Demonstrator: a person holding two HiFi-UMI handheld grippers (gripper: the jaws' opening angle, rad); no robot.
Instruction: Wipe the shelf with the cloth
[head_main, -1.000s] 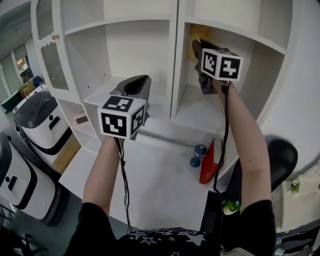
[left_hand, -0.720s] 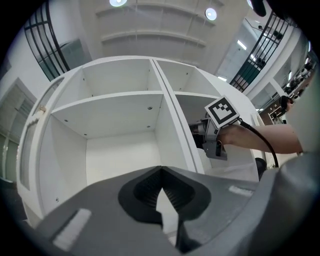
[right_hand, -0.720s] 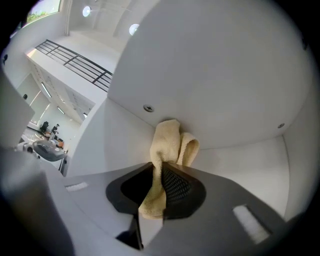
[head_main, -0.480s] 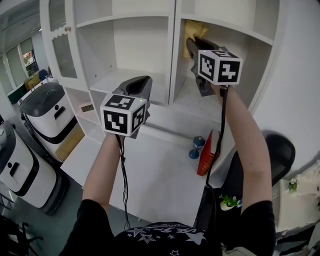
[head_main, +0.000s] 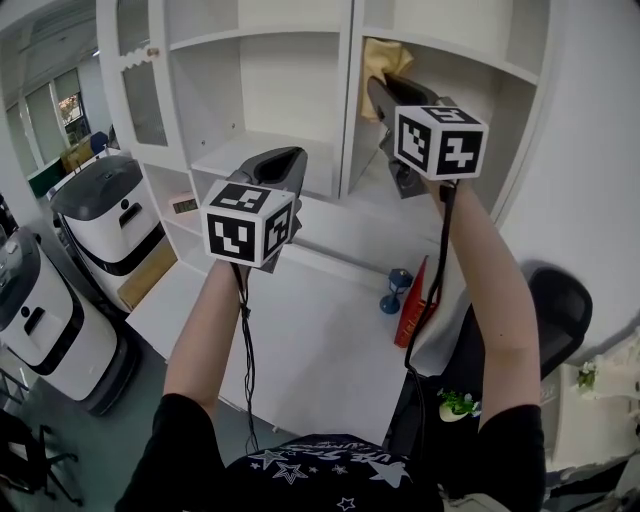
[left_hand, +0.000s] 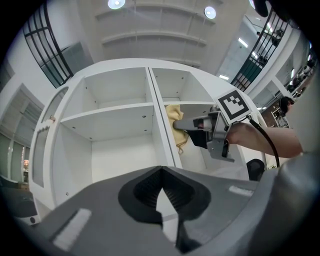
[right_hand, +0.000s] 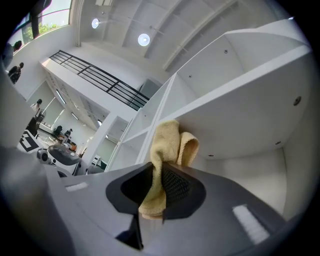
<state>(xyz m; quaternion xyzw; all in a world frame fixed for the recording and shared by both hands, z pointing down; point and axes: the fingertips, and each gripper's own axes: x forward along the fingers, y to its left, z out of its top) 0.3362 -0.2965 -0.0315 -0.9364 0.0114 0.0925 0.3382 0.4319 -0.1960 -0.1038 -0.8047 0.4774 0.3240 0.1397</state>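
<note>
A yellow cloth (right_hand: 162, 162) is pinched in my right gripper (right_hand: 159, 187), its folds sticking up past the jaws. In the head view the cloth (head_main: 378, 66) is inside the right compartment of the white shelf unit (head_main: 345, 110), just under an upper shelf board (head_main: 455, 48), held there by the right gripper (head_main: 383, 90). The left gripper view shows the cloth (left_hand: 174, 122) beside the central divider. My left gripper (head_main: 283, 160) is shut and empty, held in front of the left compartment (head_main: 260, 150); its jaws (left_hand: 161, 186) meet with nothing between them.
White robot-like machines (head_main: 115, 225) stand at the left on the floor. On the white counter below the shelves are a small blue object (head_main: 397, 290) and a red object (head_main: 413, 305). A black chair (head_main: 560, 310) is at the right.
The view has shifted slightly; the right gripper with the cloth has edged higher and leftward in the right compartment. The left gripper stays about where it was.
</note>
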